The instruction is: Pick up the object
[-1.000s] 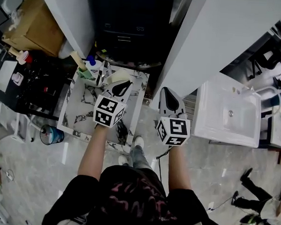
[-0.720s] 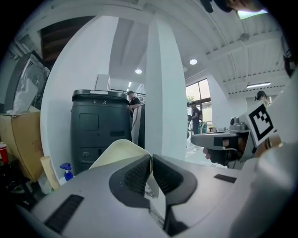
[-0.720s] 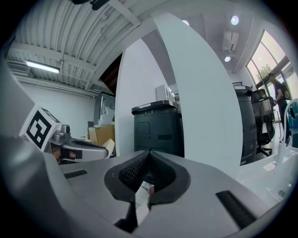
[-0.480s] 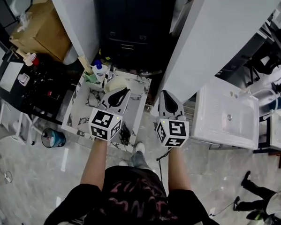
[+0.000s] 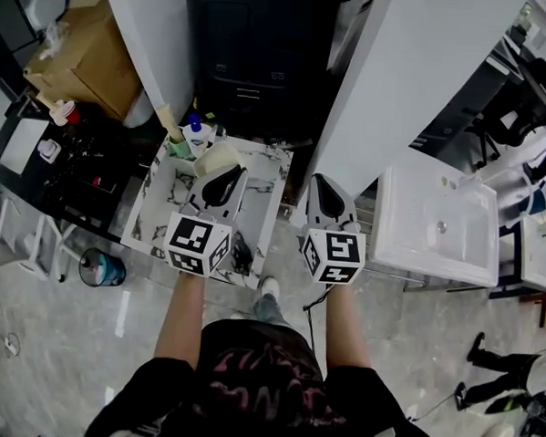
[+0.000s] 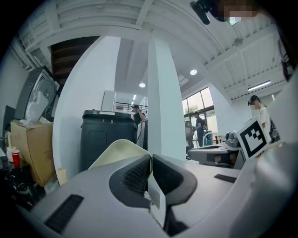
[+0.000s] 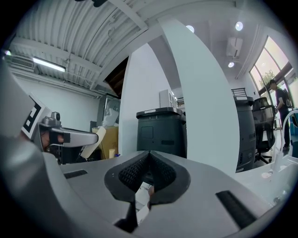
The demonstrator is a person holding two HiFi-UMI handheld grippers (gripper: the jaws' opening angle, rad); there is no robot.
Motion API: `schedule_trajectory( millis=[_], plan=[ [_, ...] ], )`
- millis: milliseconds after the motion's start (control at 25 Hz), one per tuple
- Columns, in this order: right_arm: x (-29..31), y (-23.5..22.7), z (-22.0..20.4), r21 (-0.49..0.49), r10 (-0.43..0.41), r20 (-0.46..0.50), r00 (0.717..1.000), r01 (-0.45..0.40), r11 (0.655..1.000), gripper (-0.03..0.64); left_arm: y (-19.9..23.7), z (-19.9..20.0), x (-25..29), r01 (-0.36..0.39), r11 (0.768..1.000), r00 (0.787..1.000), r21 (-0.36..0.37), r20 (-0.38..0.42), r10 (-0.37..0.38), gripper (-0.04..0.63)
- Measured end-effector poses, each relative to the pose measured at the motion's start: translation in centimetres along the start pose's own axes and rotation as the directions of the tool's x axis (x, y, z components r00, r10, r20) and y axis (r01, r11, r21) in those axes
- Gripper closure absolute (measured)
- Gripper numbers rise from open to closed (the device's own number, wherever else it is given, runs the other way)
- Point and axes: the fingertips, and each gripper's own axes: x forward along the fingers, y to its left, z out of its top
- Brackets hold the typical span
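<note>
A cream cup-like object (image 5: 216, 157) hangs over the far end of the small marble table (image 5: 154, 223). My left gripper (image 5: 222, 176) is shut on its thin rim. In the left gripper view the cream wall (image 6: 116, 152) rises just left of the pinched jaws of the left gripper (image 6: 150, 160). My right gripper (image 5: 326, 190) hovers beside the table's right edge, shut with nothing in it. In its own view the right gripper (image 7: 149, 157) has its pads together. The cream object (image 7: 96, 138) shows at that view's left.
A green cup with a wooden stick (image 5: 174, 141) and a blue-capped bottle (image 5: 196, 127) stand at the table's far left corner. A black cabinet (image 5: 254, 57) sits between two white pillars. A white basin (image 5: 437, 231) is at the right, a cardboard box (image 5: 80, 61) at the far left.
The left gripper has drawn back a little toward the person, still holding the cream object. The right gripper has hardly moved.
</note>
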Motion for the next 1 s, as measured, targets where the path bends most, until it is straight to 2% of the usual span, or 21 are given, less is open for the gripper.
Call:
schedule_trajectory(
  millis=[320, 1000],
  plan=[
    [-0.9, 0.8, 1.0, -0.021, -0.005, 0.007, 1.000, 0.005, 1.000, 0.601, 0.5, 1.8, -1.3, -0.019, 1.000, 0.998, -0.018, 0.060, 0.020, 0.565],
    [-2.4, 1.8, 2.2, -0.047, -0.031, 0.036, 0.999, 0.032, 0.998, 0.601, 0.3, 2.0, -2.8, -0.007, 1.000, 0.997, -0.022, 0.076, 0.009, 0.566]
  ],
)
